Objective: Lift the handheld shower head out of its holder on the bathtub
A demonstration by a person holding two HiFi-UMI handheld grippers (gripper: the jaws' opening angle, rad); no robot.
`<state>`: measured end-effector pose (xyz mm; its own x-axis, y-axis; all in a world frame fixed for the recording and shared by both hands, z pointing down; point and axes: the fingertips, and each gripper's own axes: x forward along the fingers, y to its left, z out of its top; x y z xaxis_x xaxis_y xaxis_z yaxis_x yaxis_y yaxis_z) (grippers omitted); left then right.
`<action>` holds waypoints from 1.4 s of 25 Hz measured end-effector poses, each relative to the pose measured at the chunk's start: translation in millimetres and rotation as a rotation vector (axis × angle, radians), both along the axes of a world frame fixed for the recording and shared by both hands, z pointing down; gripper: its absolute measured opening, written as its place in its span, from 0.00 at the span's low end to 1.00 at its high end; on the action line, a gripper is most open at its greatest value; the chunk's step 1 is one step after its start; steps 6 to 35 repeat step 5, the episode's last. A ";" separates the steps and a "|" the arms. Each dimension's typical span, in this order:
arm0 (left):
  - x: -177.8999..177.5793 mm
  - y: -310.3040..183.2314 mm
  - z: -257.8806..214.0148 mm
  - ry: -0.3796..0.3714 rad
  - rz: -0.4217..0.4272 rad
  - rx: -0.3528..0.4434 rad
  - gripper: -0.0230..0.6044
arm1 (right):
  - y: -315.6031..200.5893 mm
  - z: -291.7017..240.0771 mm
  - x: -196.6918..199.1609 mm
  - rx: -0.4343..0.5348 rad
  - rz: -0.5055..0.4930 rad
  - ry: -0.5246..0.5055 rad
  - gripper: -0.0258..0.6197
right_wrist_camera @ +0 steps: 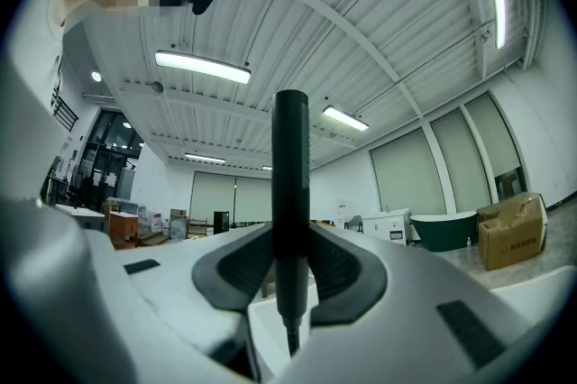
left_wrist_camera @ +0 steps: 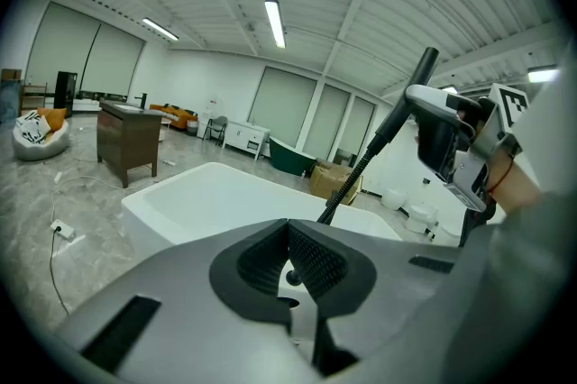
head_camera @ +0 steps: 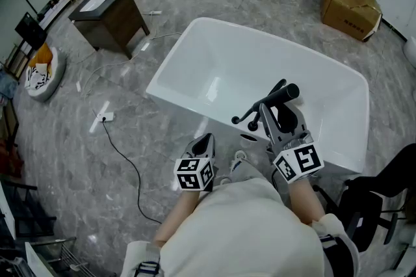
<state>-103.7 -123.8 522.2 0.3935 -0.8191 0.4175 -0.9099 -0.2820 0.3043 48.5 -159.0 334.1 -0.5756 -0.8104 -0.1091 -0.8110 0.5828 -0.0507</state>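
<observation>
Shower head [right_wrist_camera: 290, 157] is up, standing upright in my right gripper [head_camera: 278, 118], pads clamped either side of its black handle, above the near rim of the bathtub [head_camera: 168, 64]. Its hose [left_wrist_camera: 353, 177] slants down to the rim. I judge the head clear of the holder, though I can't pick out the holder itself. To do this well: lift straight, squeeze firmly, no twisting, and mind the hose doesn't tug. Left gripper [left_wrist_camera: 288, 238] sits near that rim, jaws together, nothing in them.
</observation>
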 end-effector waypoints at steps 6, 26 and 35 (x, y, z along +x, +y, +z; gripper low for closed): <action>0.3 -1.2 -0.3 0.000 0.000 -0.001 0.07 | -2.0 -1.0 -1.0 0.000 -0.001 -0.002 0.24; 0.3 -1.2 -0.3 0.000 0.000 -0.001 0.07 | -2.0 -1.0 -1.0 0.000 -0.001 -0.002 0.24; 0.3 -1.2 -0.3 0.000 0.000 -0.001 0.07 | -2.0 -1.0 -1.0 0.000 -0.001 -0.002 0.24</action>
